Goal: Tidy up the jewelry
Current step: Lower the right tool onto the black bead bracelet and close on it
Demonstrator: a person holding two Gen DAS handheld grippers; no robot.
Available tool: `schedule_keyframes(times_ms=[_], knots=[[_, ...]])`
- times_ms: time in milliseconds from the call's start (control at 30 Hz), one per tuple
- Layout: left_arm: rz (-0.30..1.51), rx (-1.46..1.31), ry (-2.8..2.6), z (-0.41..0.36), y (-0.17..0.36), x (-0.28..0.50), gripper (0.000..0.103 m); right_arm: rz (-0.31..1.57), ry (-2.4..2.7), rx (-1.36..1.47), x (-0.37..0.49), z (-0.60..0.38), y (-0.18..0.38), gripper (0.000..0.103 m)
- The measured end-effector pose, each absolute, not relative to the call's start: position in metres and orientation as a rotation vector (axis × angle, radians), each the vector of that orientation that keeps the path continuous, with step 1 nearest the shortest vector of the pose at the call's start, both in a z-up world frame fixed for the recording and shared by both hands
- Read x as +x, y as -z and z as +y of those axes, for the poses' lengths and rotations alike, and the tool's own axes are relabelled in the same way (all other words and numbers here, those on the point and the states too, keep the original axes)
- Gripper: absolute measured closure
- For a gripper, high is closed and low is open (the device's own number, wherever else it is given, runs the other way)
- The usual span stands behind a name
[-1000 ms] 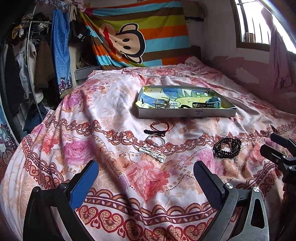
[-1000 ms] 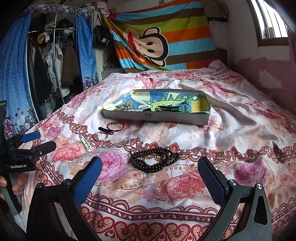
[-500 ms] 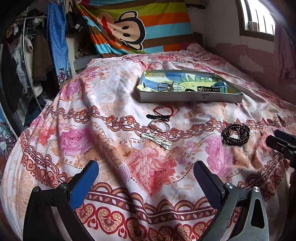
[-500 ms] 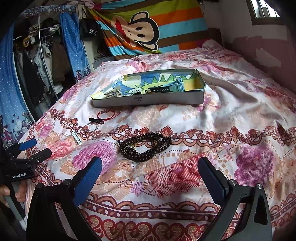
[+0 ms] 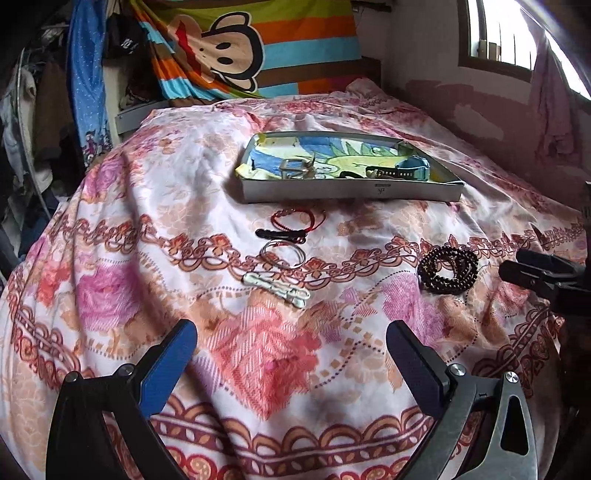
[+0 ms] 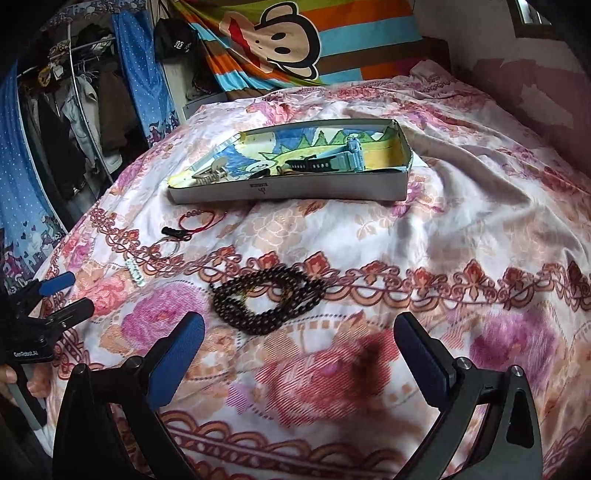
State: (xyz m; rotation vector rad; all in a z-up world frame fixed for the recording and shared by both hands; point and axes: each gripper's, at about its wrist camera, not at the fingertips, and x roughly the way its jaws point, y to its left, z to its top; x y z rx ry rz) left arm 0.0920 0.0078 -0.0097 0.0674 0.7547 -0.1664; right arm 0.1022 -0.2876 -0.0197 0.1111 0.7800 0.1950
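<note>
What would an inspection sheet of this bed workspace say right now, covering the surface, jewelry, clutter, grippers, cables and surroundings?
Surface: floral bedspread, rumpled, covering the bed.
Job's things: open tray already holds a blue watch and a metal piece. In front of it on the bedspread lie a red cord bracelet, black clip, silver bangle, white hair clip and dark bead strand.
Clutter: nothing seen.
Grippers: left gripper open, empty, aimed at the white hair clip; right gripper open, empty, just short of the dark bead strand.
Cables: nothing seen.
Surroundings: monkey blanket behind the bed, clothes rack on the left, window.
</note>
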Motion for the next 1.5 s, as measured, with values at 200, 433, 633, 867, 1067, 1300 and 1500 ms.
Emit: schedule_keyframes(times_ms=[200,433,633,867,1067,1300,1500], knots=[[0.766,0.033,0.214,0.012,0.007,0.122,0.000,0.819,-0.214,0.136,0.122,-0.289,0.028,0.022],[0.812,-0.063,0.275,0.023,0.015,0.147,0.001,0.872,-0.267,0.134,0.135,-0.274,0.041,0.029],[0.886,-0.022,0.279,0.013,0.035,0.157,0.029,0.890,-0.274,0.116,0.144,-0.265,0.045,0.035],[0.941,-0.042,0.256,0.013,0.049,0.170,0.040,0.905,-0.257,0.139,0.150,-0.267,0.050,0.048],[0.942,-0.019,0.245,0.010,0.050,0.169,0.040,0.903,-0.254,0.135,0.149,-0.267,0.050,0.048],[0.946,-0.011,0.231,0.009,0.051,0.169,0.044,0.904,-0.238,0.140,0.149,-0.270,0.051,0.056],[0.956,-0.001,0.210,0.010,0.054,0.171,0.050,0.909,-0.235,0.132,0.149,-0.269,0.052,0.063]])
